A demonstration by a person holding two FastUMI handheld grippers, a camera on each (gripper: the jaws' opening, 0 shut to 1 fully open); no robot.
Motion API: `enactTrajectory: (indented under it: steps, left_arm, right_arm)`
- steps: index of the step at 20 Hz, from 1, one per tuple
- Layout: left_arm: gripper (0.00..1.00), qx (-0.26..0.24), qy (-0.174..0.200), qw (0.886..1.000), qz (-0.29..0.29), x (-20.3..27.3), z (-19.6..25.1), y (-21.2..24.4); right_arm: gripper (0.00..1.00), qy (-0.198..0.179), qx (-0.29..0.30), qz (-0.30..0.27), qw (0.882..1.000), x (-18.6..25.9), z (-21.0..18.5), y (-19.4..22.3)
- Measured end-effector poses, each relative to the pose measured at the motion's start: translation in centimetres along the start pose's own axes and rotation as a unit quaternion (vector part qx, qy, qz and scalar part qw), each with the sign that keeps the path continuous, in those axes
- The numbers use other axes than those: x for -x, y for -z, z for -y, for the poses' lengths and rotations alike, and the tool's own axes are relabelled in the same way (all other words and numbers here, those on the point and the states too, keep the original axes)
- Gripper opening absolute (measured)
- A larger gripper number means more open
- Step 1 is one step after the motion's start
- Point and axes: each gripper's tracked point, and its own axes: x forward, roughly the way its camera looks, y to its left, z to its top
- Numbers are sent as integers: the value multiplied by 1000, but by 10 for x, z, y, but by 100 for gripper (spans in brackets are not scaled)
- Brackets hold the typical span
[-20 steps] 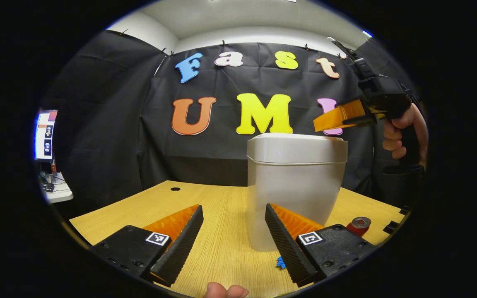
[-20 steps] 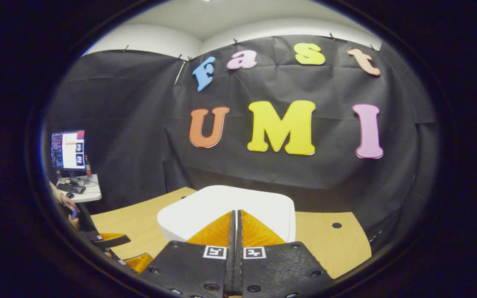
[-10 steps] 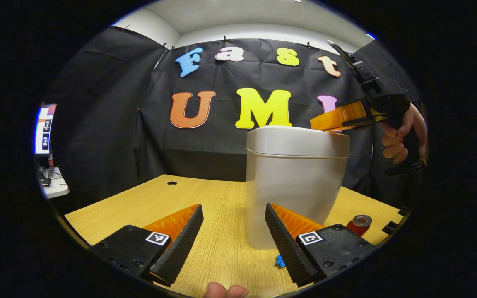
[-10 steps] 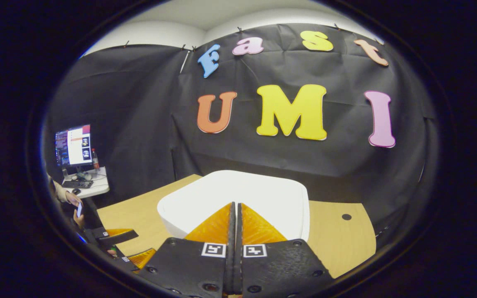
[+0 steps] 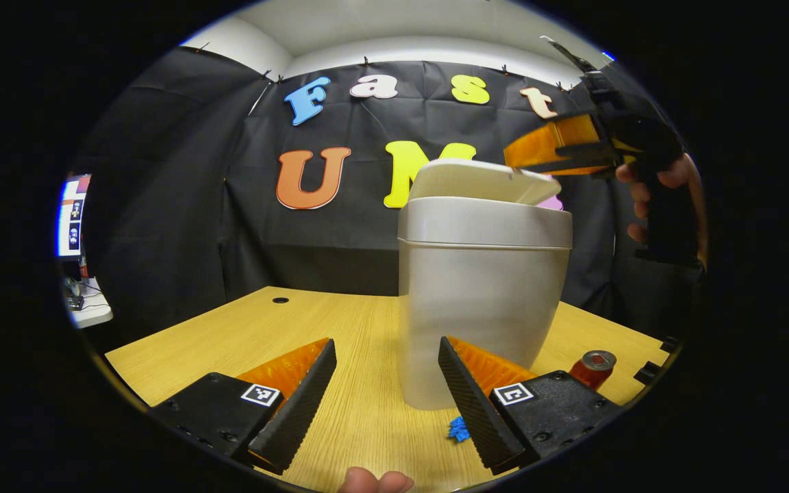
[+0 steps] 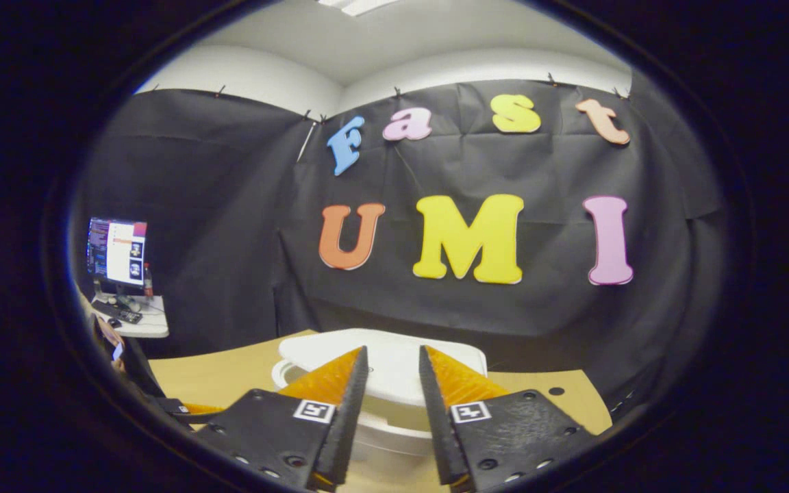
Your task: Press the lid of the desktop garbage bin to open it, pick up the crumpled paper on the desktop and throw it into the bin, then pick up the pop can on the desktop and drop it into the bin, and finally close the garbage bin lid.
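The bin [image 5: 483,301], its lid [image 5: 480,181] tilted ajar, looks light and tippy; beside it, take the stiff, slippery can [image 5: 592,368] round its middle. Both grippers [image 5: 384,383] [image 6: 391,397] gape, empty.

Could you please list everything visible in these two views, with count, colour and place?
garbage bin: one, off-white, on the table just ahead of the left hand-held gripper.
bin lid: one, white, tilted partly open above the bin's rim.
pop can: one, red with a silver top, on the table to the right of the bin.
crumpled paper: one, blue, on the table at the bin's foot.
table: one, light wood.
monitor: one, lit, on a side desk at far left.
left hand-held gripper: one, open, low over the table.
right hand-held gripper: one, open, above the lid.
hand: one, holding the right hand-held gripper.
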Motion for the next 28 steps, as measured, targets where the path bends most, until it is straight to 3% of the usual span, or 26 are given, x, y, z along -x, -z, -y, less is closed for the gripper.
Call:
enactTrajectory:
  steps: [2,5,6,7,12,19,28]
  left_arm:
    - [97,9,2,1000,-2,-1,3,0]
    - [97,0,-1,1000,-2,-1,5,0]
    - [97,-3,-4,1000,-3,0,3,1]
    - [97,-3,-4,1000,-3,1,3,1]
    - [97,6,5,1000,-7,4,11,4]
    - [97,4,17,1000,-18,10,21,10]
    - [98,4,53,995,-79,23,62,53]
  right_arm:
    - [86,6,0,19,1000,7,5,-6]
    - [87,-2,-11,14,1000,17,7,7]
    - [87,12,-19,15,1000,25,15,11]
    - [97,21,-24,23,999,28,19,11]
    - [98,46,-39,43,997,62,33,27]
    - [98,70,-57,24,996,96,52,63]
    - [98,117,-53,10,992,137,89,107]
